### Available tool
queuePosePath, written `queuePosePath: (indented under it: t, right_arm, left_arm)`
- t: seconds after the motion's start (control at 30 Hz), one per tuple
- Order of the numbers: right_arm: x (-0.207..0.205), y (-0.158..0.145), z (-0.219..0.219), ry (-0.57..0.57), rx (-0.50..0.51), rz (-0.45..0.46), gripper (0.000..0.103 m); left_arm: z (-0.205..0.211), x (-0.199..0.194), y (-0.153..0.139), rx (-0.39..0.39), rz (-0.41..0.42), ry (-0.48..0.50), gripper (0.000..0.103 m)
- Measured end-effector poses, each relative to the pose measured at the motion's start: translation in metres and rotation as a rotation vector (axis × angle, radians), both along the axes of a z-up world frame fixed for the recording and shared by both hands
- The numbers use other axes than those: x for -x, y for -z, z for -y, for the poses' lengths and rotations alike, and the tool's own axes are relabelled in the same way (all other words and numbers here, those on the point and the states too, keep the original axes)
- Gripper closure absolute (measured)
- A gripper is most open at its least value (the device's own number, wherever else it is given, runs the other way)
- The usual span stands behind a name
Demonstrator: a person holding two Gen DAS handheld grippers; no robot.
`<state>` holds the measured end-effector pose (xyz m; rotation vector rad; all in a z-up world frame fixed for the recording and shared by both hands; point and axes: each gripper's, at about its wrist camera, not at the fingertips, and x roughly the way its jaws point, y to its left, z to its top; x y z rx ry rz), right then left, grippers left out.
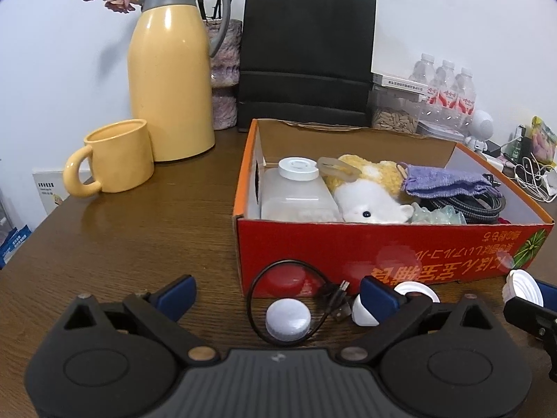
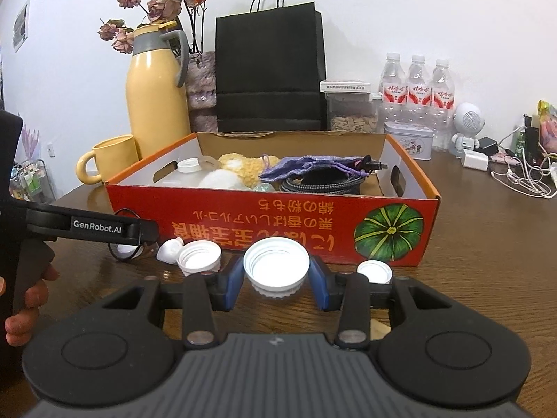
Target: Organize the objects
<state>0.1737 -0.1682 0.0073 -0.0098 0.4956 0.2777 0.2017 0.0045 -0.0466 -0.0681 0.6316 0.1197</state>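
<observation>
A red cardboard box on the wooden table holds a plastic bottle, a plush toy, a purple pouch and a braided cable. My left gripper is open, its fingers on either side of a white round puck ringed by a thin black cable. My right gripper is shut on a large white cap, also visible in the left wrist view. Two smaller white caps and a small white piece lie in front of the box.
A yellow mug and yellow thermos jug stand left of the box. Behind it are a black paper bag, a seed container, water bottles and a tin. Chargers and cables lie at right.
</observation>
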Motion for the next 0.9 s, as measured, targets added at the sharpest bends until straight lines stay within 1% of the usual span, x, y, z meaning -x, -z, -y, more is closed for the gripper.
queuePosePath:
  t: [0.07,0.27,0.3,0.33,0.37,0.4,0.47,0.53,0.6,0.63,0.73,0.83,0.9]
  right_arm:
    - [0.0,0.001,0.0,0.005,-0.001,-0.003,0.061]
    - [0.0,0.004,0.001,0.012,-0.003,-0.008,0.061]
    - [0.001,0.004,0.001,0.013,-0.003,-0.007,0.061]
    - [0.001,0.005,0.001,0.013,-0.001,-0.007,0.061]
    - [0.002,0.005,0.001,0.013,0.001,-0.007,0.061]
    - [0.002,0.005,0.001,0.014,0.003,-0.006,0.061]
    - [0.003,0.006,0.001,0.014,0.005,-0.005,0.061]
    - [0.003,0.006,0.001,0.014,0.005,-0.006,0.061]
    - [0.003,0.006,0.001,0.015,0.002,-0.005,0.061]
    - [0.003,0.006,0.001,0.015,0.001,-0.005,0.061]
    - [0.004,0.006,0.002,0.013,-0.003,-0.004,0.061]
    - [0.004,0.006,0.002,0.012,-0.004,-0.004,0.061]
    - [0.004,0.006,0.002,0.012,-0.004,-0.004,0.061]
  left_arm:
    - [-0.001,-0.001,0.001,0.009,-0.005,-0.008,0.005]
    - [-0.003,0.001,0.001,0.043,-0.003,0.009,0.021]
    - [-0.004,0.002,0.001,0.051,0.001,0.015,0.025]
    - [-0.005,0.003,0.001,0.059,0.004,0.019,0.032]
    - [-0.006,0.004,0.001,0.072,0.004,0.027,0.037]
    - [-0.007,0.005,0.001,0.082,0.004,0.03,0.048]
    - [-0.009,0.008,0.001,0.091,0.008,0.026,0.053]
    - [-0.011,0.01,0.0,0.094,0.016,0.024,0.066]
    - [-0.012,0.013,0.0,0.099,0.015,0.031,0.074]
    - [-0.011,0.016,0.0,0.099,0.011,0.036,0.081]
    - [-0.01,0.023,0.0,0.097,0.02,0.049,0.095]
    - [-0.01,0.032,-0.002,0.098,0.038,0.061,0.101]
    - [-0.01,0.039,-0.004,0.102,0.06,0.069,0.102]
